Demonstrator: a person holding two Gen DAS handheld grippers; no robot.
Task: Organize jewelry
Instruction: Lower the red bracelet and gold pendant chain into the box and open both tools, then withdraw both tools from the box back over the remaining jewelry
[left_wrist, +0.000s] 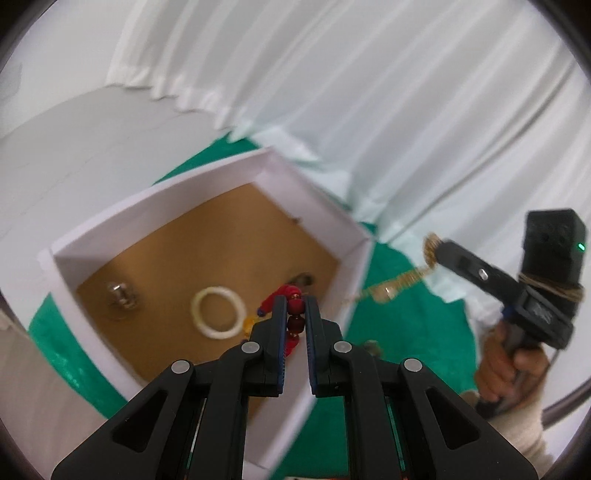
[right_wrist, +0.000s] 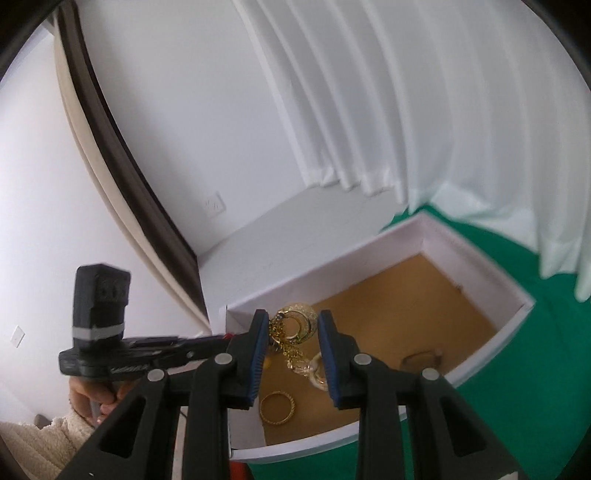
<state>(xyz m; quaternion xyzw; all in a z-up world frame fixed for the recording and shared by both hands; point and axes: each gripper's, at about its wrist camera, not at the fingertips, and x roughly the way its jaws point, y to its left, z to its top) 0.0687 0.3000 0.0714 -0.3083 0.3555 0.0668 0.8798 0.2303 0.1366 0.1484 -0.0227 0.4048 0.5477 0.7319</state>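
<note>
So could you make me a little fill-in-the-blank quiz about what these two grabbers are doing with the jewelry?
1. The left gripper pinches a string of ____ beads.
2. The right gripper carries a ____-colored necklace.
3. The white ring lies inside the ____.
4. The table is covered by a ____ cloth.

Missing words: red; gold; box; green

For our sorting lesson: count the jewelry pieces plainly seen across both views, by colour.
Gold: 2 (chain, bangle)
Red: 1 (beads)
White: 1 (ring)
Clear: 1 (piece)
Total: 5
</note>
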